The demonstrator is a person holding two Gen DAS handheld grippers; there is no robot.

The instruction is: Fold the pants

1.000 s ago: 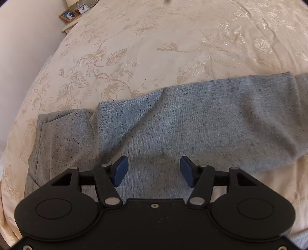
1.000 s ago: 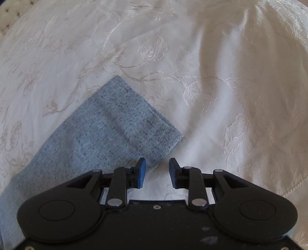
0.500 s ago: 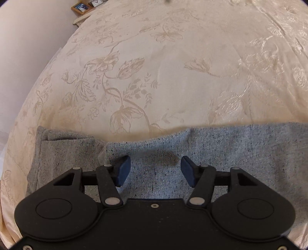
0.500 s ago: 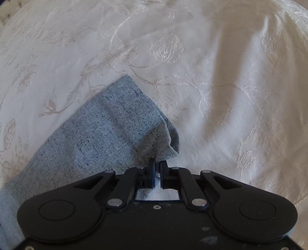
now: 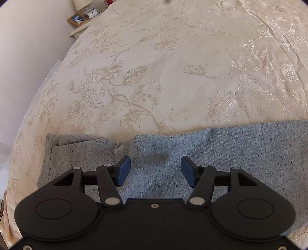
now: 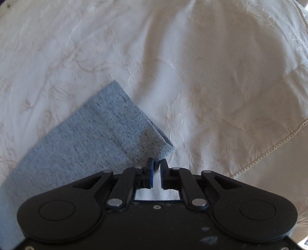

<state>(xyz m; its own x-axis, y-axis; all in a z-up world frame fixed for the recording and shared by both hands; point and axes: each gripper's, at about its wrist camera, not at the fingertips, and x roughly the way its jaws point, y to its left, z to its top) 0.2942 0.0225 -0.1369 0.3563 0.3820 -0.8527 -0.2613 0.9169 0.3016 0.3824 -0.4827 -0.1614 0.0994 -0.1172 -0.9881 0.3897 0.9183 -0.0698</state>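
Grey-blue knit pants (image 5: pixel 240 153) lie flat across the cream bedspread, waistband end at the left (image 5: pixel 57 146). My left gripper (image 5: pixel 155 167) hovers open just above the cloth near the waist end, with nothing between its blue pads. In the right wrist view the leg (image 6: pixel 86 144) runs from lower left to its hem. My right gripper (image 6: pixel 156 165) points down and pinches the hem's near corner (image 6: pixel 163 148), which is curled up off the bed. Its jaws are opening slightly, with the cloth still between the pads.
The floral bedspread (image 5: pixel 173 67) stretches far beyond the pants. A nightstand at the far left corner carries a picture frame (image 5: pixel 77 19), a clock (image 5: pixel 92 13) and a lamp (image 5: pixel 82 3), beside a pale wall. A stitched bedspread seam (image 6: pixel 269 152) runs at the right.
My right gripper shut on the hem corner and lifted it, curling the cloth up. My left gripper drifted so the pants' far edge now sits lower in its view; it stays open.
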